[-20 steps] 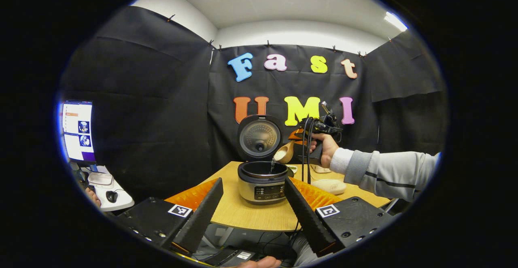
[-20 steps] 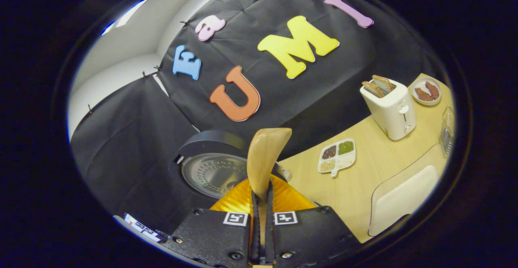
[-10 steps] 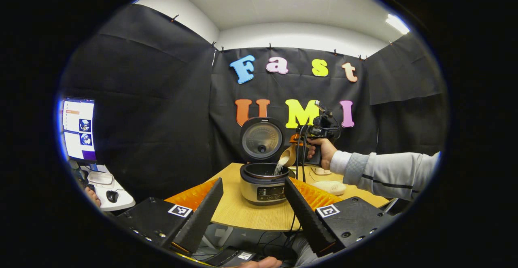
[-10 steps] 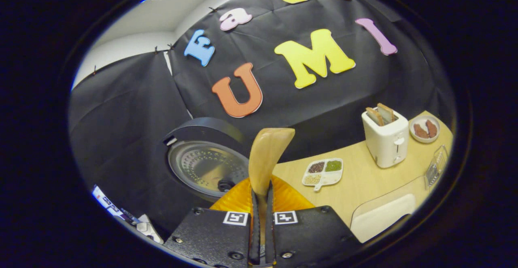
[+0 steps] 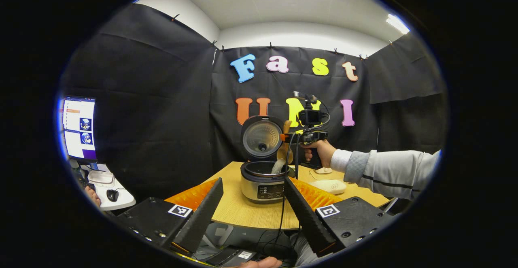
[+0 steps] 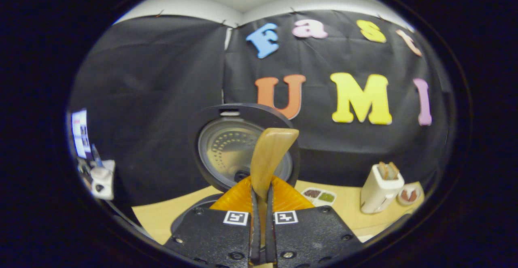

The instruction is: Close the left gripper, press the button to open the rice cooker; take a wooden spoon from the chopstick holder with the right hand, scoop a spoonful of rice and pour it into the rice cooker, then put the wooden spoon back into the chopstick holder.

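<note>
Pale wooden spoon [image 6: 269, 158], seemingly tipped.

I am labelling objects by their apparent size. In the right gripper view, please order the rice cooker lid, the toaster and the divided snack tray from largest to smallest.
1. rice cooker lid, clearly the largest, and nearest the camera.
2. toaster.
3. divided snack tray, partly hidden, so unsure.
</note>
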`<state>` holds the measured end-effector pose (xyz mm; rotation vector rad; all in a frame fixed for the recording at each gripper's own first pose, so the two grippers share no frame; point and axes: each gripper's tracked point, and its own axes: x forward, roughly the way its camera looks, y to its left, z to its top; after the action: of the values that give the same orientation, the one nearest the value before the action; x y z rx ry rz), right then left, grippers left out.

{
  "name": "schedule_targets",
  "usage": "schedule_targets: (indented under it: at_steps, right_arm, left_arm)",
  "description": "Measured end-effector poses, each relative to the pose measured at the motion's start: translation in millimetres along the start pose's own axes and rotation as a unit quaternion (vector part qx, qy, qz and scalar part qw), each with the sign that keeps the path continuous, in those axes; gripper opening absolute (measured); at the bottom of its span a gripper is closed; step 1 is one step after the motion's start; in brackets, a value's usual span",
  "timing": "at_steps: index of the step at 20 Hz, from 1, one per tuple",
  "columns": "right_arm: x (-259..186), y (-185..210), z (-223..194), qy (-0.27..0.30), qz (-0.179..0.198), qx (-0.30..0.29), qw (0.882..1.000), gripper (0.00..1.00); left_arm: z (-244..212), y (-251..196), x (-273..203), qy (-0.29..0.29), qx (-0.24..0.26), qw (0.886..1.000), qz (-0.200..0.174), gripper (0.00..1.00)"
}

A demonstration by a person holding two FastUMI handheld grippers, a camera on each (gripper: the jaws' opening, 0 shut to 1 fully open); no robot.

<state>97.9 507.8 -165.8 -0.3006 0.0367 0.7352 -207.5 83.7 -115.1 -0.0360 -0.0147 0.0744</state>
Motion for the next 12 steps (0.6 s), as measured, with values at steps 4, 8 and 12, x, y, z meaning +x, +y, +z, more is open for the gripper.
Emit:
schedule_targets:
  at_steps: [4,8,12]
  right_arm:
    - [-15,47,2,-0.01,0.019,-0.077,0.997,0.1]
    - [-19,45,8,-0.007,0.011,-0.078,0.997,0.1]
    - [-29,10,19,-0.011,-0.008,-0.054,0.998,0.11]
  left_arm:
    - [-2,-5,2,0.006,0.001,1.0,-0.003,0.96]
    - [-1,-4,-1,0.006,0.005,1.0,0.0,0.96]
    - [4,-9,0,0.007,0.005,1.0,-0.001,0.96]
